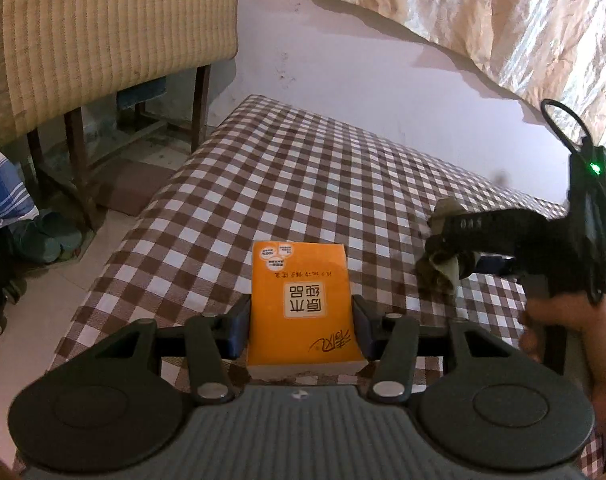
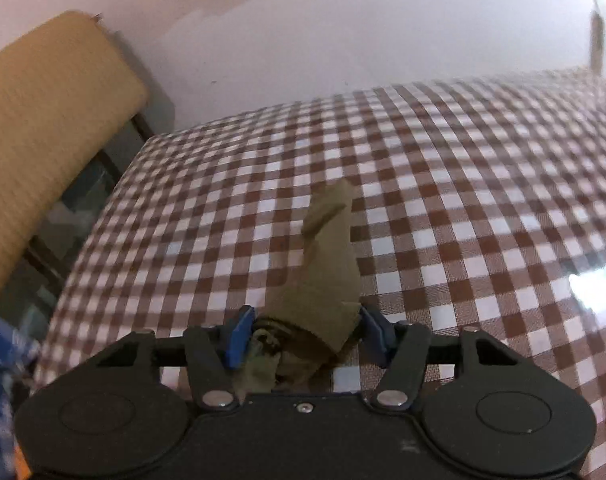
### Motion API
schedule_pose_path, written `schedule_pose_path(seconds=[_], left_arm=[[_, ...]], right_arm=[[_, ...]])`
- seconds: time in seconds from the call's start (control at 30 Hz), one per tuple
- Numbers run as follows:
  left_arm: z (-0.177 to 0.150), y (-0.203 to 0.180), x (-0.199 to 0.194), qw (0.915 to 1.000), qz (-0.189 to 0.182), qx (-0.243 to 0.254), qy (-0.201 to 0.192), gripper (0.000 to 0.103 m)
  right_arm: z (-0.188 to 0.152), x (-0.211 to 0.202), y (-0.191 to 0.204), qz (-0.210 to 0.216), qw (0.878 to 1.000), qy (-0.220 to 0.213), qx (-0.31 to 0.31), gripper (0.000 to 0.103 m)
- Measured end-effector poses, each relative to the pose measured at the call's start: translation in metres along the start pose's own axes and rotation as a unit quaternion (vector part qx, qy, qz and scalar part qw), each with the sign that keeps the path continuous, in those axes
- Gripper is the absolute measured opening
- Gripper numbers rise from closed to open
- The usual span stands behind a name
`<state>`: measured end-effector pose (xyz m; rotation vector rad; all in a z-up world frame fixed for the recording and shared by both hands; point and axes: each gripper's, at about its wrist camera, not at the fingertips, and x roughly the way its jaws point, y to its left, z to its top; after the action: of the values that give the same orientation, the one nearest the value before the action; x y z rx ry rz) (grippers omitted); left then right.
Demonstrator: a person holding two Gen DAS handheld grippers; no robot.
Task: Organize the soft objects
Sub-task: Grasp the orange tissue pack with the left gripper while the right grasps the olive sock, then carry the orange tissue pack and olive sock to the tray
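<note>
— Sock (image 2: 323, 272), olive, bunched up in the right claw (image 2: 303, 332). See how the blue pads press in from both sides on the cuff end? The toe sticks out forward over the bench (image 2: 483, 200), lifted clear of it, I'd say.

— Why hold it by the bunched end?

— My guess is that's where the cloth is thickest, so the claw has something to bite. A limp thing like that would slip out of a hold on a single layer.

— And the other hand?

— The left claw (image 1: 301, 330) is closed on an orange pack (image 1: 301, 300), tissues by the look of it. The pads clamp its two long sides near the back, and the front reaches out ahead over the checked cloth. I can't tell whether its underside touches the bench or hangs just above.

— So both are loaded.

— Both. From the left camera you see the right claw (image 1: 443, 250) off to the side, sock (image 1: 443, 272) dangling from it, well apart from the pack. Keeping them apart makes sense: neither bumps the other while each finds a spot.

— Where would they go?

— Hard to say. The bench shows nothing else on it, only the cloth. A chair (image 1: 103, 32) with a woven back stands beyond the far corner.
</note>
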<state>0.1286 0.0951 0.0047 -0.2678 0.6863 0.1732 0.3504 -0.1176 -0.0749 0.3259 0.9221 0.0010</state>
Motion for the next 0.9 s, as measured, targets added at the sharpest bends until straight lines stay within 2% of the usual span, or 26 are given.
schedule_pose_path(seconds=[0.07, 0.4, 0.7, 0.9], left_arm=[[0.001, -0.001, -0.002, 1.0000, -0.001, -0.002, -0.002, 0.052], [0.005, -0.016, -0.035, 0.9996, -0.004, 0.011, -0.024, 0.052], [-0.004, -0.040, -0.074, 0.9993, -0.013, 0.017, -0.031, 0.052], [-0.010, -0.053, -0.090, 0.9994, -0.014, 0.021, -0.025, 0.052]], right_arm=[[-0.007, -0.007, 0.004, 0.012, 1.000, 0.000, -0.012, 0.054], [-0.050, -0.115, 0.024, 0.060, 0.989, -0.058, -0.119, 0.054], [-0.075, -0.202, 0.015, 0.053, 0.973, -0.096, -0.203, 0.054], [-0.089, -0.230, -0.001, 0.043, 0.971, -0.101, -0.210, 0.054]])
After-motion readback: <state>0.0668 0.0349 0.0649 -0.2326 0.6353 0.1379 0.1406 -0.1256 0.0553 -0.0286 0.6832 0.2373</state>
